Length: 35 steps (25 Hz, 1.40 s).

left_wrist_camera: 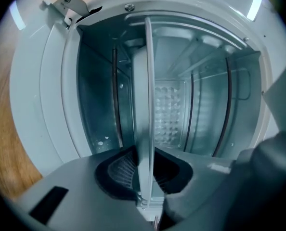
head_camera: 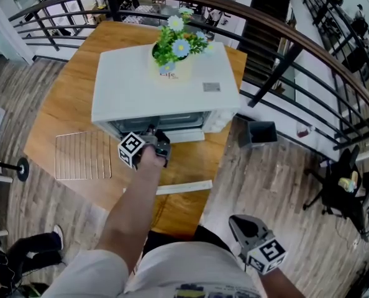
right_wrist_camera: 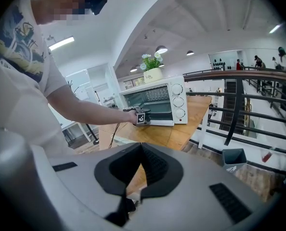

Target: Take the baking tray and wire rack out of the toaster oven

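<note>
The white toaster oven (head_camera: 166,85) stands on the wooden table (head_camera: 66,104) with its door (head_camera: 184,187) folded down. My left gripper (head_camera: 158,143) is at the oven's mouth. In the left gripper view the thin metal edge of the baking tray (left_wrist_camera: 144,95) runs between the jaws, and my left gripper (left_wrist_camera: 145,165) is shut on it, with the tray still inside the oven cavity (left_wrist_camera: 205,105). The wire rack (head_camera: 83,156) lies flat on the table left of the oven. My right gripper (head_camera: 243,228) hangs low by the person's hip, shut and holding nothing; its own view shows the jaws (right_wrist_camera: 139,170) meeting.
A pot of flowers (head_camera: 174,54) sits on top of the oven. A curved black railing (head_camera: 284,48) runs behind and right of the table. A dark bin (head_camera: 261,132) stands on the floor to the right. The oven's knobs (right_wrist_camera: 179,100) are on its right side.
</note>
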Motion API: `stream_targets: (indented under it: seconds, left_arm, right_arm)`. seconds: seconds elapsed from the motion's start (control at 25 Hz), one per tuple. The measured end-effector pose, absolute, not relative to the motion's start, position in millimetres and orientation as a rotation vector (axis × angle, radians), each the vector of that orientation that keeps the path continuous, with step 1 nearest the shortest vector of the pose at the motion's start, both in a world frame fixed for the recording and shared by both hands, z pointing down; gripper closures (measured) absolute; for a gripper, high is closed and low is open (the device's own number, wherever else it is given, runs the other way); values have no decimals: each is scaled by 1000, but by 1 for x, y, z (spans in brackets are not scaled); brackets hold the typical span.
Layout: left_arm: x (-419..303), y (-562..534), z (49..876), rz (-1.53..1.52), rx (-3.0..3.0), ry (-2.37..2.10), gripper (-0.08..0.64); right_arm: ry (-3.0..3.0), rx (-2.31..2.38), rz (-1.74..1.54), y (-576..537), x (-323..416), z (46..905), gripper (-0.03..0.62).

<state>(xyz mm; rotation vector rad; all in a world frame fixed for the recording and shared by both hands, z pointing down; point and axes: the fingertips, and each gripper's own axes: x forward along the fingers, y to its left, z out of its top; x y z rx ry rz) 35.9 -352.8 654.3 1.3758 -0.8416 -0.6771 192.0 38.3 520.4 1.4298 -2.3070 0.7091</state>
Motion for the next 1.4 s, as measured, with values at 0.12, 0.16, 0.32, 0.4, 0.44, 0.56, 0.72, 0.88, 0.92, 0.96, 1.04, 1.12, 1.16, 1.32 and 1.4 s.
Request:
stream_targets:
  seconds: [0.12, 0.16, 0.32, 0.4, 0.44, 0.56, 0.72, 0.88, 0.92, 0.96, 1.04, 1.12, 1.16, 1.32, 1.4]
  left_arm:
    - [36, -353, 655, -675, 1378, -843, 494]
    - [36, -352, 656, -676, 1377, -841, 495]
    - [35, -343, 656, -681, 1351, -848, 497]
    - [35, -339, 657, -687, 1350, -845, 499]
    - [35, -337, 657, -687, 1347, -845, 499]
    - [35, -331, 657, -685, 1342, -845, 499]
    - [33, -326, 658, -692, 1350, -839, 499]
    - [32, -317, 657, -692, 1350, -841, 499]
    - [32, -315, 657, -692, 1348, -843, 499]
    - [31, -312, 657, -692, 1346, -844, 499]
    - [31, -308, 656, -694, 1340, -847, 499]
    - [29, -303, 655, -698, 1338, -851, 499]
    - [29, -301, 655, -697, 1336, -853, 499]
    - [27, -292, 659, -694, 1340, -851, 499]
    - [26, -287, 659, -695, 1337, -852, 500]
  right_arm:
    - [-2310, 1432, 716, 39, 190, 521, 592]
    - [-2310, 1433, 723, 39, 190, 522, 592]
    - [-2327, 1432, 711, 39, 187, 518, 592]
    - [-2332, 1426, 707, 40, 187, 518, 591]
    - [-2332, 1423, 706, 41, 188, 519, 592]
    - [-2333, 1417, 702, 45, 189, 519, 591]
    - [-2334, 1406, 705, 49, 188, 520, 592]
    - [-2354, 1394, 699, 50, 187, 517, 591]
    - [-2360, 1391, 698, 50, 186, 516, 592]
    - [-2365, 1389, 697, 51, 186, 515, 592]
    - [-2369, 1384, 699, 52, 186, 514, 592]
    - [-2366, 1374, 704, 54, 186, 515, 591]
    - [-2366, 1371, 705, 55, 186, 516, 591]
    - [-2377, 1362, 708, 56, 186, 517, 591]
    - [-2388, 1354, 707, 56, 185, 517, 592]
